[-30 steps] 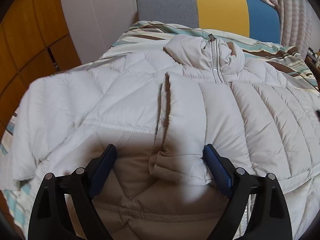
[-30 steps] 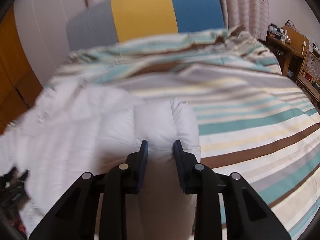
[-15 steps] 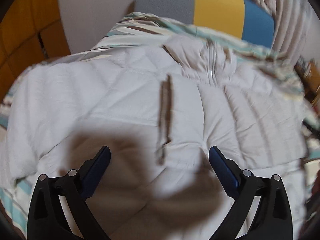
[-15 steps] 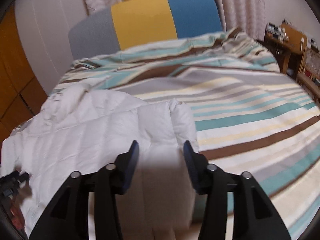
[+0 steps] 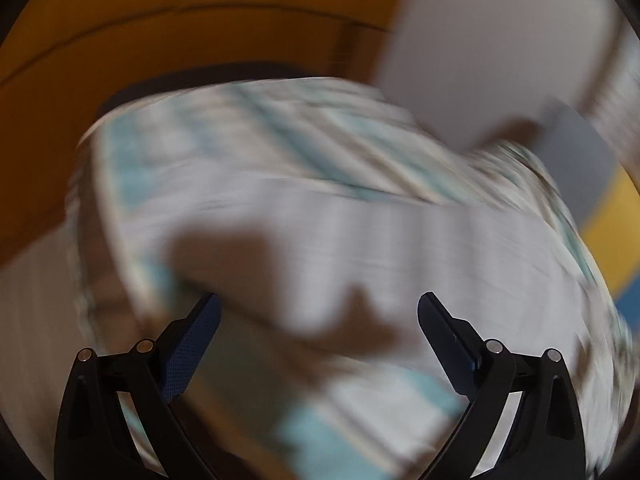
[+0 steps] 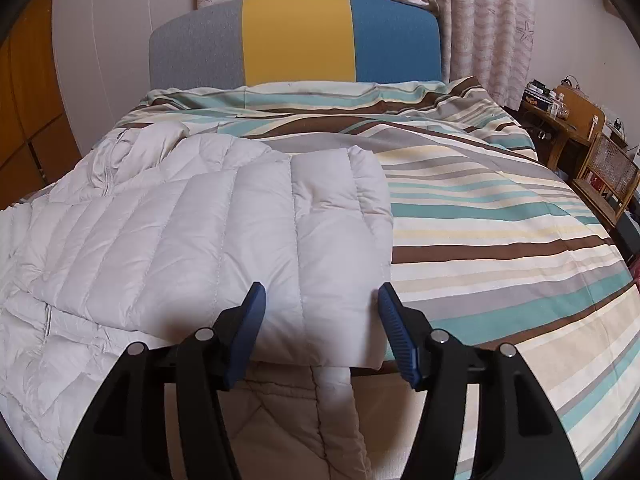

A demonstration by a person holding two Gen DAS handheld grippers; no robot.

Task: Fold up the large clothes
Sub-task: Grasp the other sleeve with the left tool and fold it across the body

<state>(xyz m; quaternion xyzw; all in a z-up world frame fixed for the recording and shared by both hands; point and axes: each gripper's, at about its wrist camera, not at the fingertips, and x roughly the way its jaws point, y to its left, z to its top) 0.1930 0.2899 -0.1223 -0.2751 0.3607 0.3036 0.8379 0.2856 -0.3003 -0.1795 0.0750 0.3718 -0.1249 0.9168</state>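
A pale quilted puffer jacket (image 6: 192, 232) lies on the striped bed, collar toward the headboard. Its right sleeve (image 6: 332, 240) is folded in over the body. My right gripper (image 6: 320, 312) is open, with the jaws on either side of the sleeve's cuff end and not closed on it. In the left wrist view everything is motion-blurred. A pale stretch of the jacket (image 5: 380, 248) shows there over the striped cover. My left gripper (image 5: 318, 316) is open wide and empty above it.
The striped duvet (image 6: 480, 220) covers the bed to the right of the jacket. A grey, yellow and blue headboard (image 6: 296, 40) stands at the back. Wooden furniture (image 6: 580, 140) stands at the far right. Orange-brown cabinet fronts (image 5: 180, 40) line the left side.
My right gripper has opened and let go of the sleeve, which now lies folded on the jacket. My left gripper has swung fast to the left, away from the jacket's middle, still open.
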